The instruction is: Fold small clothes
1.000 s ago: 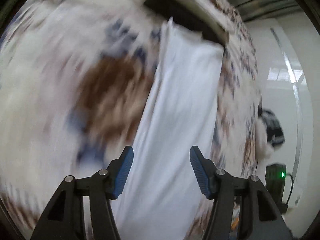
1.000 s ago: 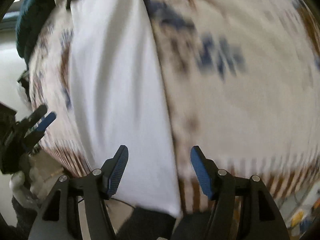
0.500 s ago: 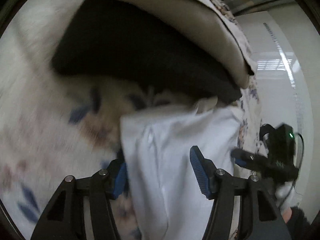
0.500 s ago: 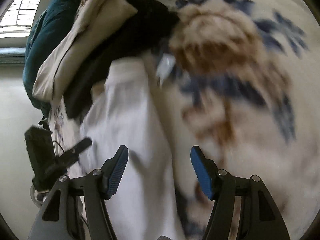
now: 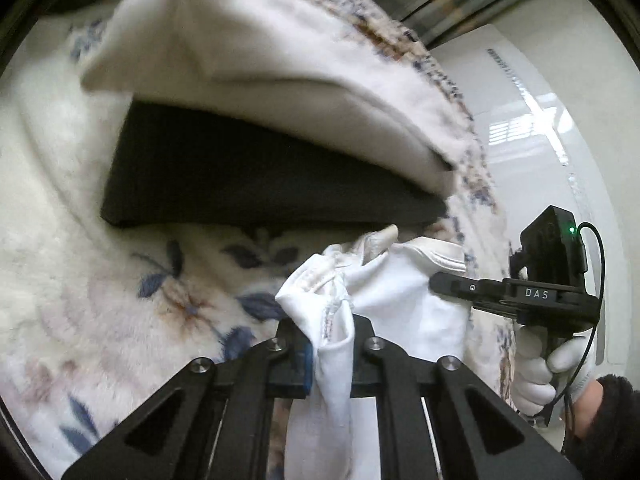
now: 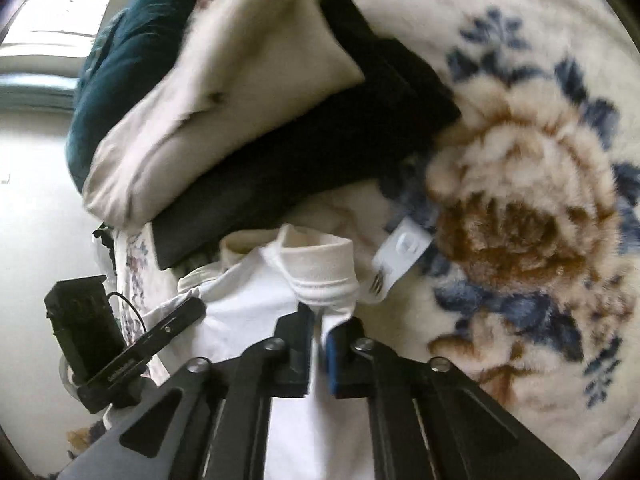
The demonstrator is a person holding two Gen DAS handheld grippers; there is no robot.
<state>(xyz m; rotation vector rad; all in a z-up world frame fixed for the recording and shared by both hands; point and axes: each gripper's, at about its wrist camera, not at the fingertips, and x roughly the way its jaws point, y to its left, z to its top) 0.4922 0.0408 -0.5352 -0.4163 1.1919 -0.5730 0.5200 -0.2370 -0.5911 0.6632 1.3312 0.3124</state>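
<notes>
Garment: white garment (image 5: 394, 300) bunched on the floral blanket (image 5: 80, 280), just in front of the folded stack.
Left tool (image 5: 330, 354): clamped on a hemmed edge — cloth rises between its fingers.
Right tool (image 6: 318, 346): pinching the ribbed cuff (image 6: 320, 268); white tag (image 6: 394, 258) beside it.
Stack: cream fabric (image 6: 224, 92) over black fabric (image 6: 304, 152) — a teal piece (image 6: 120, 76) behind.

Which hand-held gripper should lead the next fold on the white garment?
Right, tentatively. The right hand-held gripper is shut on the white garment at its ribbed edge, a clean corner. The left hand-held gripper pinches bunched fabric.
</notes>
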